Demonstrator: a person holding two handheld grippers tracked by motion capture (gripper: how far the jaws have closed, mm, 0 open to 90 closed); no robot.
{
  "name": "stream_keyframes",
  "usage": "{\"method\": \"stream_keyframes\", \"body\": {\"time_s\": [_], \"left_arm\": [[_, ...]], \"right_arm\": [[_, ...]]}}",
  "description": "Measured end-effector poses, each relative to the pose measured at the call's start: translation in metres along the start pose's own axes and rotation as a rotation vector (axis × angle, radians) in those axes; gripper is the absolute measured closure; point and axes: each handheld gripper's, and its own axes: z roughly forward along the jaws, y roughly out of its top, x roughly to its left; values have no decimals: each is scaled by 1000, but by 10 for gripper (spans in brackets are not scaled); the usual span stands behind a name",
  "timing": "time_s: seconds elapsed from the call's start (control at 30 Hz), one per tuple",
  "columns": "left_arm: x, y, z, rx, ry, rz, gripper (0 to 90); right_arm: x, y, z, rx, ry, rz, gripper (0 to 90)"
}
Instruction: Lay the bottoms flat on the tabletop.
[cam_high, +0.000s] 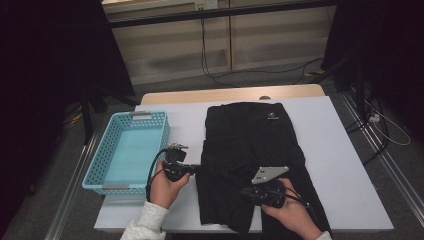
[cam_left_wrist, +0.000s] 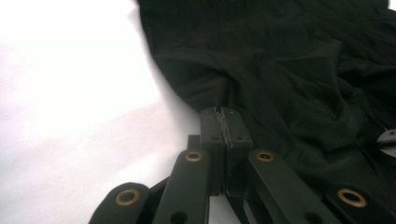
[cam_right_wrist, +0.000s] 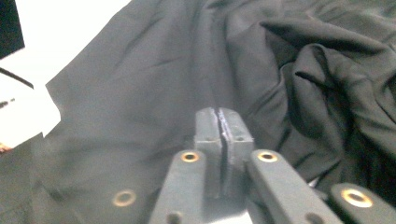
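A black garment (cam_high: 252, 145) with a small white logo lies spread on the white table (cam_high: 345, 165), its lower half rumpled. My left gripper (cam_high: 199, 169) is at the garment's left edge. In the left gripper view the gripper (cam_left_wrist: 223, 110) is shut, with a fold of the black cloth (cam_left_wrist: 280, 70) drawn up into its tips. My right gripper (cam_high: 246, 191), with a grey plate on top, lies over the garment's lower middle and points left. Its own view shows it (cam_right_wrist: 219, 113) shut above the cloth (cam_right_wrist: 140, 93); I cannot tell if any cloth is pinched.
A light blue plastic basket (cam_high: 98, 167) stands with nothing in it at the table's left side, close to my left hand. Bare white tabletop runs along the right of the garment. Cables lie on the floor beyond the table.
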Motion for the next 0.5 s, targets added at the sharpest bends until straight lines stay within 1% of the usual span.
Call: {"method": "stream_keyframes", "body": {"time_s": [0.03,0.07,0.13,0.17,0.2,0.27,0.3,0.33,0.4,0.43,0.47,0.5], "left_arm": [[1,0,0,4,-4,-11,891],[3,0,-1,13,-5,-10,891],[3,-1,-1,16,3,-11,891],[3,-1,0,18,9,-14,891],[3,-1,0,18,9,-14,891],[2,-1,0,21,16,-10,891],[3,0,-2,24,17,-5,891],[3,1,-3,18,22,-6,891],[4,1,-6,13,31,-13,891],[6,1,-6,12,32,-17,891],[7,1,-7,17,32,-18,891],[8,0,-6,17,32,-23,891]], "right_arm": [[1,2,-2,-5,-13,-14,800],[0,4,-5,-12,-19,-16,788],[-1,7,-11,-37,-39,-7,731],[0,8,-12,-42,-56,-14,714],[1,8,-11,-38,-77,-25,689],[-1,8,-7,-29,-111,-22,625],[-3,7,-4,-18,-142,-26,615],[-6,7,-1,-6,-170,-34,614],[-12,6,2,13,-187,-16,612],[-14,5,3,31,-206,-28,623],[-17,4,4,48,-209,-29,679],[-19,1,4,50,-193,-16,720]]}}
